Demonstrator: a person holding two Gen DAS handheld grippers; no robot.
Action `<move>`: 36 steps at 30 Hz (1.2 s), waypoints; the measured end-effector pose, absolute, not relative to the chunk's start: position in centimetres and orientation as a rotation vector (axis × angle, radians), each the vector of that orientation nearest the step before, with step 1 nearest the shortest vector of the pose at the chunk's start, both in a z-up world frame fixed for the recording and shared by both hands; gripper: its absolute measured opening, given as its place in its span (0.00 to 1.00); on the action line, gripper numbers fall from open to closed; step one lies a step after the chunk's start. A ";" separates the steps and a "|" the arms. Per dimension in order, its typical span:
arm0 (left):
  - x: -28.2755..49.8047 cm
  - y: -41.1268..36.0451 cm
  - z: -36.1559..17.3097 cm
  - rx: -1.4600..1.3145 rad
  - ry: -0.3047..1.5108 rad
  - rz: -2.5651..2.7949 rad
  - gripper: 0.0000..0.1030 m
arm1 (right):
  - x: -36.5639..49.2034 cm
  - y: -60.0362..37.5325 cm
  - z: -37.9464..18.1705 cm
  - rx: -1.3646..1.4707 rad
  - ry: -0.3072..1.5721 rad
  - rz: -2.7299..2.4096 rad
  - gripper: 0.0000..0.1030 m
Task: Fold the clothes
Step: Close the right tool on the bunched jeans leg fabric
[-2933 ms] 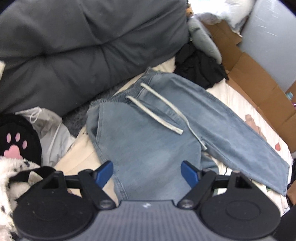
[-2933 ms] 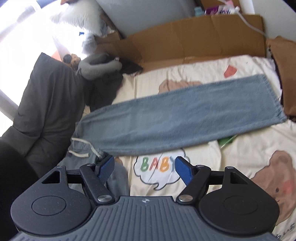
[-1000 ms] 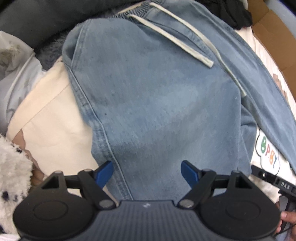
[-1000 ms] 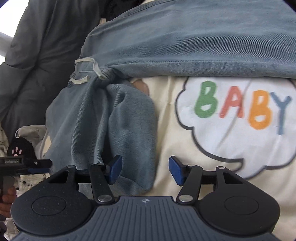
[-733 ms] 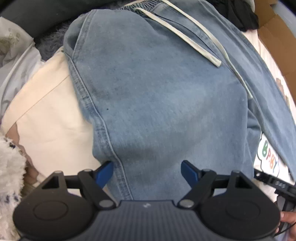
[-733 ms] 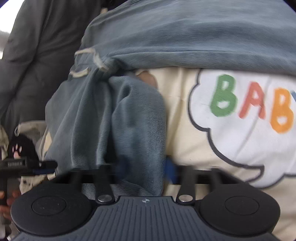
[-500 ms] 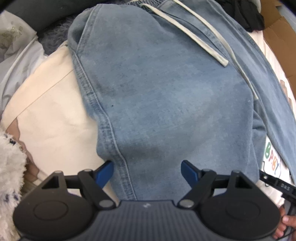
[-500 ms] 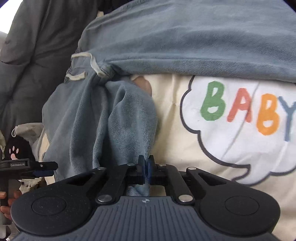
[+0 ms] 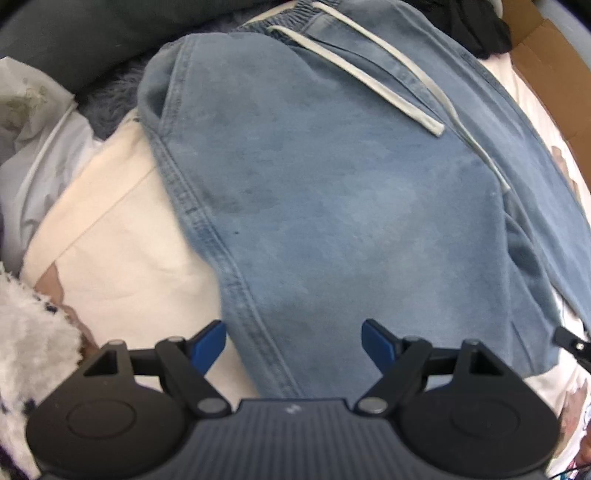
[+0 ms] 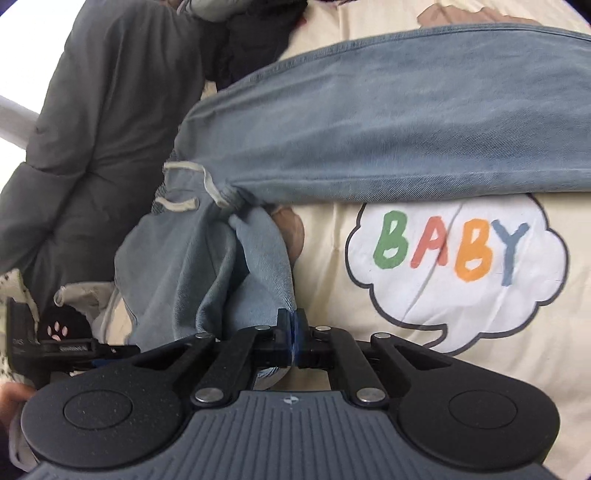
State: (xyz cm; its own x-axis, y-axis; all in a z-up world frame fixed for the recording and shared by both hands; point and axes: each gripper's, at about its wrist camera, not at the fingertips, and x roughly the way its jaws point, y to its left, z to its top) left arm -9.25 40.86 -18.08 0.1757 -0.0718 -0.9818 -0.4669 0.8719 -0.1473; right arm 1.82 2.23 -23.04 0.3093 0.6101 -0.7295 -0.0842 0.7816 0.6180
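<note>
Light blue jeans (image 9: 332,192) with a white drawstring (image 9: 369,77) lie on a cream bedsheet (image 9: 122,229). In the left wrist view my left gripper (image 9: 293,341) stands open just over the near leg, straddling its side seam, nothing between the fingers. In the right wrist view my right gripper (image 10: 293,326) is shut on the bunched edge of that near leg of the jeans (image 10: 229,266), lifted slightly. The other leg (image 10: 406,133) stretches flat to the right across the sheet. The left gripper's body (image 10: 55,349) shows at the left edge there.
A dark grey duvet (image 10: 92,122) lies beyond the waistband. The sheet carries a "BABY" cloud print (image 10: 454,269). A white fluffy toy (image 9: 29,332) and crumpled white fabric (image 9: 33,133) sit to the left. Black clothes (image 9: 476,26) and cardboard (image 9: 543,51) are at the far right.
My right gripper went from open to shut on the bunched jeans leg and has pulled it up and back. My left gripper stayed open and shifted slightly along the leg.
</note>
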 end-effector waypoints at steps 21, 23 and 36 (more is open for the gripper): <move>-9.4 39.8 -19.8 -0.503 1.425 0.290 0.80 | 4.7 5.2 -27.8 0.399 1.269 0.519 0.34; -9.7 39.9 -19.8 -0.504 1.422 0.289 0.80 | 4.8 5.9 -28.4 0.369 1.279 0.543 0.34; -9.8 39.0 -21.1 -0.539 1.426 0.275 0.80 | 4.2 3.0 -25.1 0.388 1.230 0.552 0.00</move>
